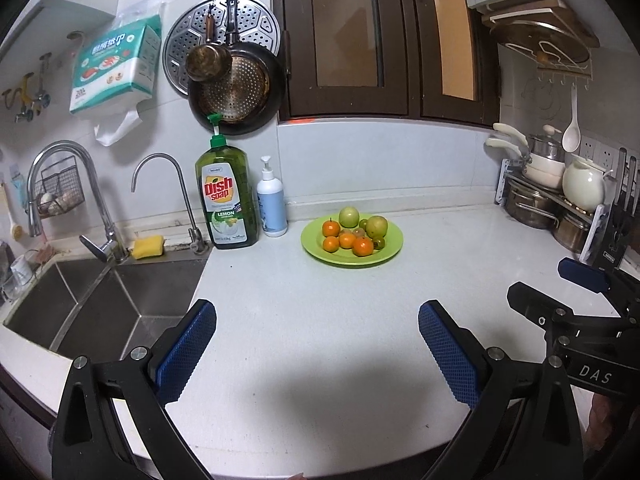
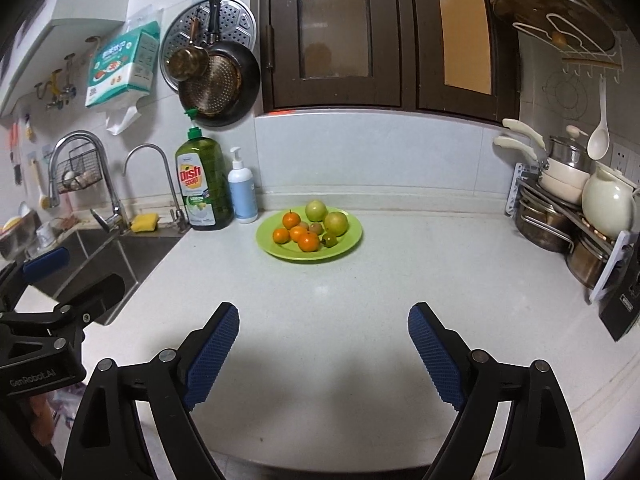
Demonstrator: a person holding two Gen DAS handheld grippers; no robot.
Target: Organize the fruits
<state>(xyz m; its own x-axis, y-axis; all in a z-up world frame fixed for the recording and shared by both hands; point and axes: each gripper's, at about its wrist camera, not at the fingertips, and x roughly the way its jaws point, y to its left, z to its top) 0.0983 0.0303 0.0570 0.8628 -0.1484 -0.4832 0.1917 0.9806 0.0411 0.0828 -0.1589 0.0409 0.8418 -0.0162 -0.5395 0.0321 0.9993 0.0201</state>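
A green plate sits on the white counter near the back wall. It holds several small oranges, two pale green apples and a few small green-brown fruits. My left gripper is open and empty, low over the counter, well short of the plate. My right gripper is open and empty, also short of the plate. Each gripper shows at the edge of the other's view.
A sink with two taps lies to the left. A green dish soap bottle and a white pump bottle stand left of the plate. A rack of pots stands at the right.
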